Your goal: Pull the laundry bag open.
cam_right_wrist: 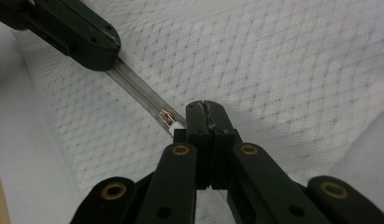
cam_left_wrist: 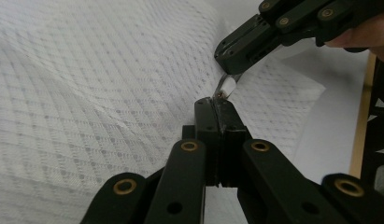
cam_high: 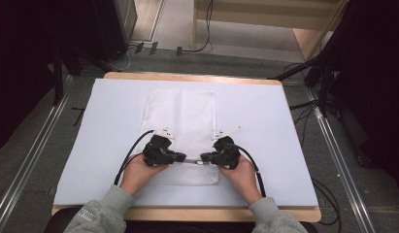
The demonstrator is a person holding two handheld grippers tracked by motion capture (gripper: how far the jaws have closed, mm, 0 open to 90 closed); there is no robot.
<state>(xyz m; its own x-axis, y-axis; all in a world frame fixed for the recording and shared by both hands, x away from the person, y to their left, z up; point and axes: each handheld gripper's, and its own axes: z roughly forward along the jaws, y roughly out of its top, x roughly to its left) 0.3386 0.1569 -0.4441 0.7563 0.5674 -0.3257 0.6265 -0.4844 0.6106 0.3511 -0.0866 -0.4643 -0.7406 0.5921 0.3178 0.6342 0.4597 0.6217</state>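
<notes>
A white worktop (cam_high: 265, 121) carries a white mesh zipper bag (cam_high: 182, 116) lying flat from its middle toward the near edge. Across the bag's near end runs a grey zipper (cam_right_wrist: 133, 88). The left gripper (cam_high: 183, 158) has its jaws pressed together on the zipper strip, and the right gripper (cam_high: 202, 158), facing it just beside, has its jaws pinching the zipper's small pull tab (cam_right_wrist: 168, 119).

Left gripper (cam_high: 180, 158) and right gripper (cam_high: 207, 158) low, tips facing inward (nearly meeting); both jaws pressed together. Hands grip from behind, forearms converging.
</notes>
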